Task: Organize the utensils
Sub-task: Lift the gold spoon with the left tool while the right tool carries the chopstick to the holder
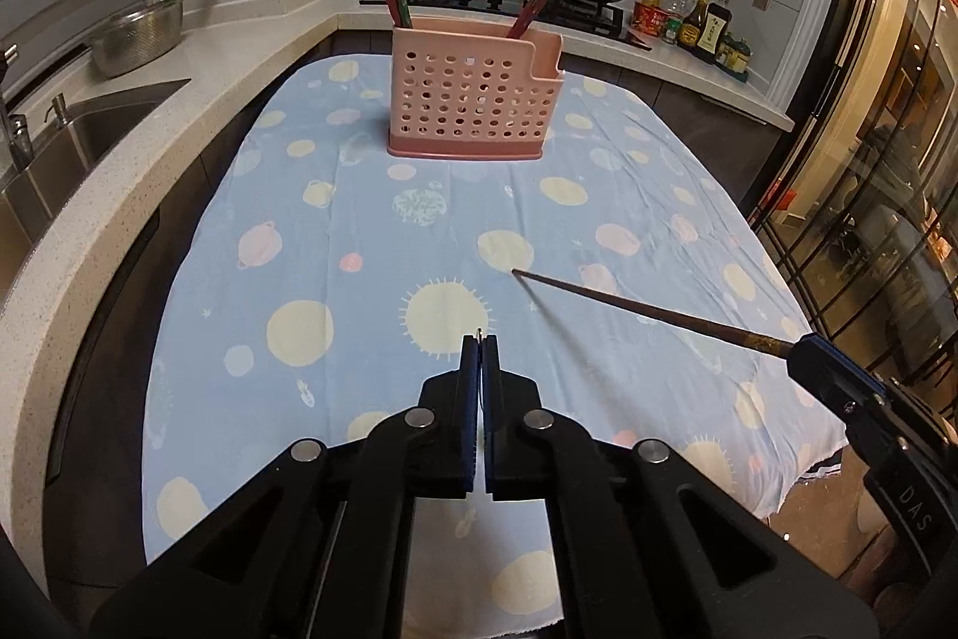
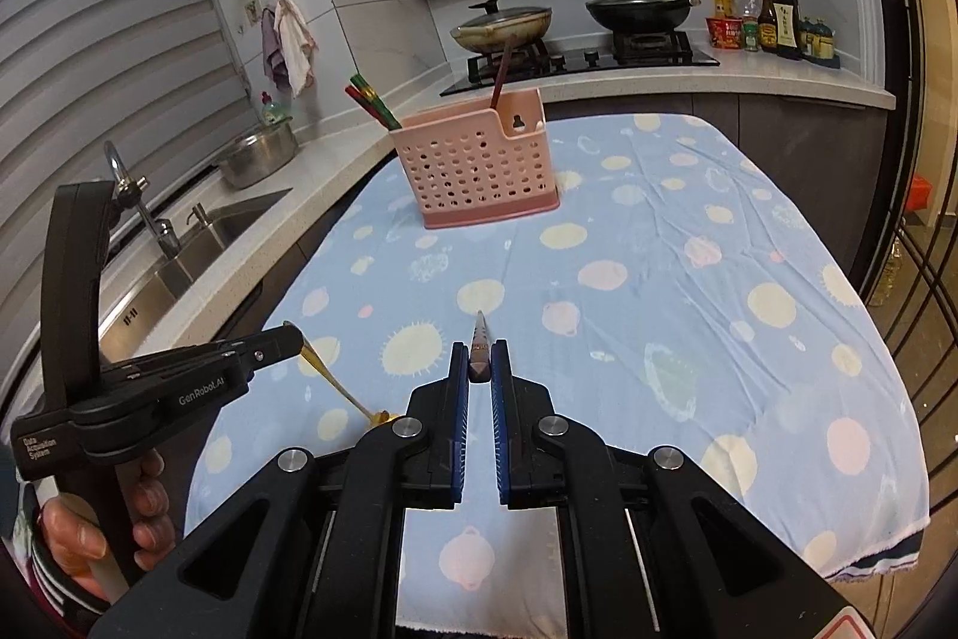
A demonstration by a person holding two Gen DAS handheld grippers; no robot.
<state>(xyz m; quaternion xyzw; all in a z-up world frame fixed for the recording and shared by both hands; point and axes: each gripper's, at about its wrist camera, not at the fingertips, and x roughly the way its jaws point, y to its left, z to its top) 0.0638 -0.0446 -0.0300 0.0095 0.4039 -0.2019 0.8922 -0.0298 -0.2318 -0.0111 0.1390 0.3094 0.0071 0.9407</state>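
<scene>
Above the table's near edge, the right gripper (image 2: 479, 369) pinches a thin, stiff, light chopstick (image 1: 652, 311) by its thick end and the left gripper (image 1: 481, 348) clamps a slick gold spoon (image 2: 335, 382), both well short of the pink holder (image 1: 473, 97).

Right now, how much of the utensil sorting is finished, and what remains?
Done: several chopsticks stand in the pink holder. In hand: the right gripper is shut on a dark chopstick, and the left gripper is shut on a golden spoon. Left: both still need to go into the holder. No other loose utensil shows on the tablecloth.
</scene>
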